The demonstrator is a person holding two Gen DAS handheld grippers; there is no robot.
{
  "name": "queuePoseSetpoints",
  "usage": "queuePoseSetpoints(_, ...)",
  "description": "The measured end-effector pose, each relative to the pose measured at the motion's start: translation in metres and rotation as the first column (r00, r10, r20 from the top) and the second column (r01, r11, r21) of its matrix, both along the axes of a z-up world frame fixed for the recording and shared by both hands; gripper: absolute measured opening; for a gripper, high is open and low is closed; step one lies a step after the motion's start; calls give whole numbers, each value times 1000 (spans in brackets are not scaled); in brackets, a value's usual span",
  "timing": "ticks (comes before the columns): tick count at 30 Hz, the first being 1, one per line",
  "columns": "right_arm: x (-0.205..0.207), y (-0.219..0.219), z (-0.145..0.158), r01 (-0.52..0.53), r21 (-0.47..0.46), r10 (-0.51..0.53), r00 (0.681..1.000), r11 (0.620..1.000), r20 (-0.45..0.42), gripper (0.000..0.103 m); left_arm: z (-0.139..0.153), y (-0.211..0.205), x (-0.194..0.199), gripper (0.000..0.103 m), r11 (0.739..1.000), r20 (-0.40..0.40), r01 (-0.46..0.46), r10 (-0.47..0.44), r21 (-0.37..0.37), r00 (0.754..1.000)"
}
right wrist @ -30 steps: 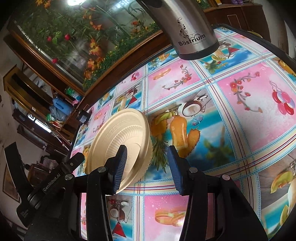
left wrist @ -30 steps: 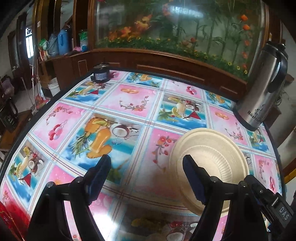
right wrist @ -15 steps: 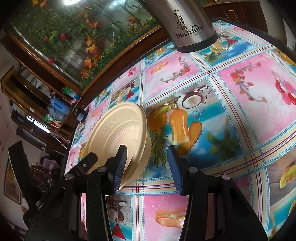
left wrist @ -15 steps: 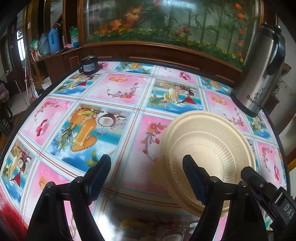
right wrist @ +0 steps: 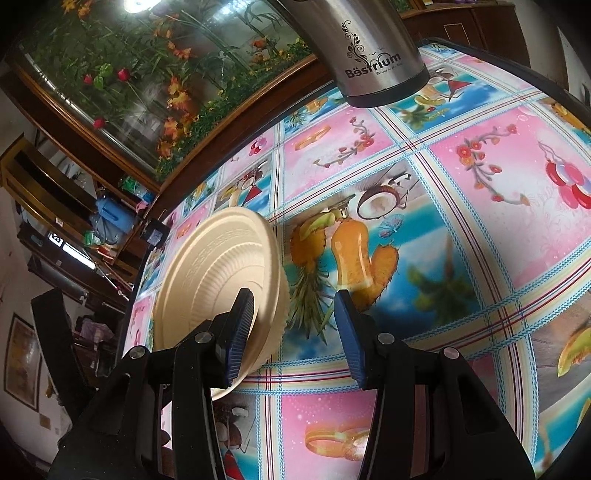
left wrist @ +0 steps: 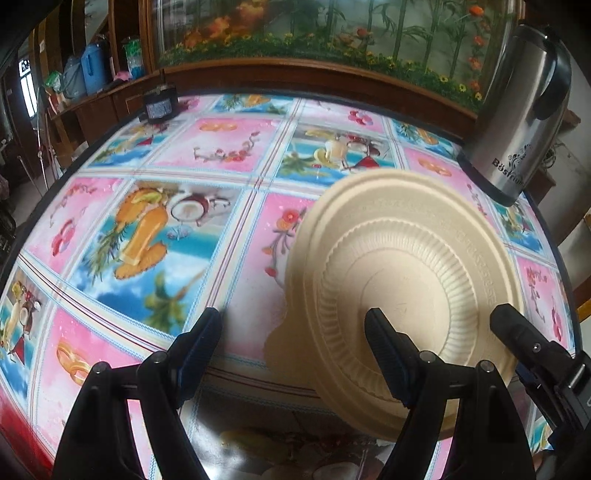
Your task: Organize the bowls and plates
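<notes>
Left wrist view. The left tool [left wrist: 291, 314] stands wide open above the round worktop [left wrist: 229, 147], which is covered by a cloth printed with pink and blue fruit panels. Its finger at 7 o'clock is over bare cloth. Its finger at 5 o'clock lies in front of the centre of a cream ribbed plate [left wrist: 406, 266]; whether it touches the plate cannot be told. The plate sits at 4 o'clock. A cream piece with a scalloped edge [left wrist: 280, 332] shows from under its 8 o'clock rim. One black finger of the right tool crosses the plate's rim at 4 o'clock. A steel flask [left wrist: 517, 122] stands at 2 o'clock by the worktop's edge, well apart from a small black device [left wrist: 159, 105] at 11 o'clock. A glass case of plants [left wrist: 332, 29] runs behind, at 12 o'clock.

Right wrist view. The right tool [right wrist: 293, 295] is partly open and grips nothing: only cloth shows between its fingers. The plate [right wrist: 214, 273] lies at 9 o'clock, outside the jaws and just beside the left finger, which overlaps its rim. The flask [right wrist: 376, 48] stands at 12 o'clock.
</notes>
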State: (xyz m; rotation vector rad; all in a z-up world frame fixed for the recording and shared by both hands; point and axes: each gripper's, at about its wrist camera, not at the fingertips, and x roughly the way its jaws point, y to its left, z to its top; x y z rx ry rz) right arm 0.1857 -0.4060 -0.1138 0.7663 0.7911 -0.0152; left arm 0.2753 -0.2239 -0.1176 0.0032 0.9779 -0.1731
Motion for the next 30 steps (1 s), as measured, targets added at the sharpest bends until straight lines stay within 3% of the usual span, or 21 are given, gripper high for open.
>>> queuePoseSetpoints(15, -3, -7, 0, -4, 60, 5, 1000, 998, -16, 46, 5, -7, -7, 80, 993, -119, 118, -117, -1, 986)
queuePoseSetpoints(22, -4, -3, 4, -14, 54, 14, 1000, 998, -8, 46, 6, 1, -6, 77, 994, -133, 99, -104, -47, 986)
queuePoseSetpoints(30, -4, 4, 5, -26, 38, 26, 1000, 999, -4, 45, 7, 24, 1, 34, 997, -120, 0, -9, -81, 993)
